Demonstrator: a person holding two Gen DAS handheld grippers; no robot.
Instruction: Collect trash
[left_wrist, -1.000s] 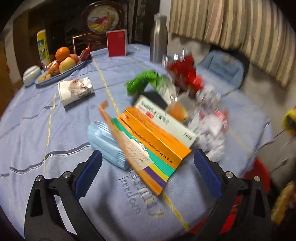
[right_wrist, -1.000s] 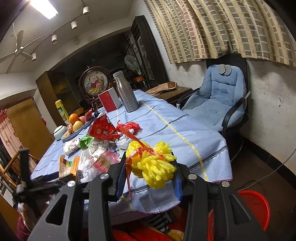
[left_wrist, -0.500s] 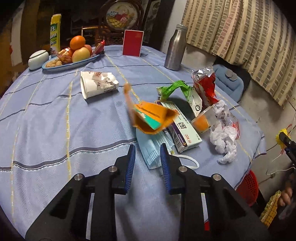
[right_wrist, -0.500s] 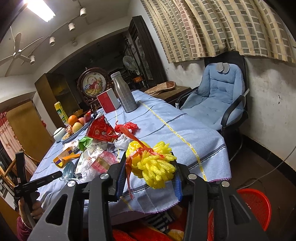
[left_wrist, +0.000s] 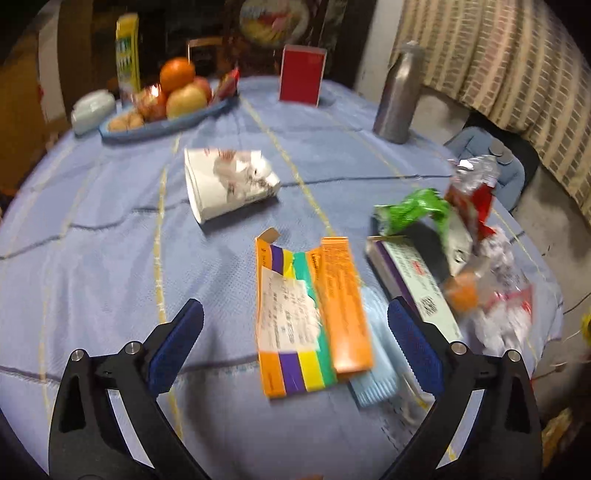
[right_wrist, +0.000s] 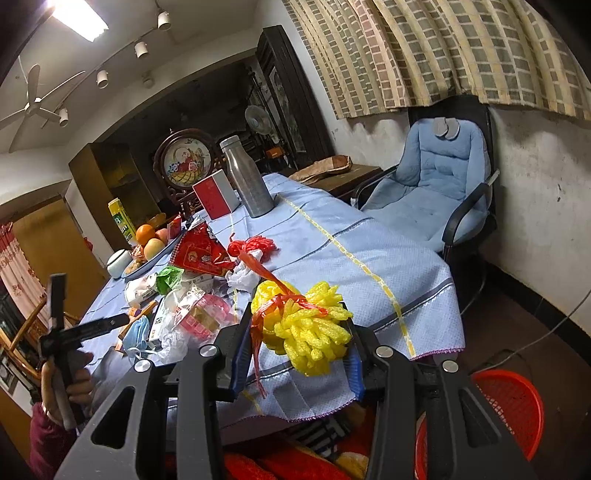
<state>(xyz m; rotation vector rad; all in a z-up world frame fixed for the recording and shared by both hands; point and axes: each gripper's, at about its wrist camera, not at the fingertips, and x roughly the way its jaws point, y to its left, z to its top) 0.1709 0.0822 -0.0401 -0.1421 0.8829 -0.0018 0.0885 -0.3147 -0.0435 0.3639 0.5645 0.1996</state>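
My left gripper (left_wrist: 295, 310) hangs over the blue tablecloth (left_wrist: 110, 229), its jaws opening wide and touching nothing. Between them a flattened orange medicine box (left_wrist: 314, 317) with coloured stripes lies flat, partly on a blue face mask (left_wrist: 376, 384). To the right sit a white-and-purple box (left_wrist: 413, 284), a green wrapper (left_wrist: 410, 210), a red wrapper (left_wrist: 472, 199) and crumpled tissue (left_wrist: 498, 325). A crushed paper cup (left_wrist: 229, 184) lies further back. My right gripper (right_wrist: 297, 350) is shut on a yellow foam net (right_wrist: 306, 332) tied with red string, near the table's edge.
A fruit plate (left_wrist: 162, 122), a red box (left_wrist: 301, 77) and a steel bottle (left_wrist: 397, 99) stand at the table's far side. A red basket (right_wrist: 509, 406) sits on the floor below the right gripper. A blue padded chair (right_wrist: 439, 184) stands by the wall.
The left gripper was wide open, then shut, and now stands wide open again. The orange box, tipped up half a second ago, lies flat between the jaws. The right gripper has not moved.
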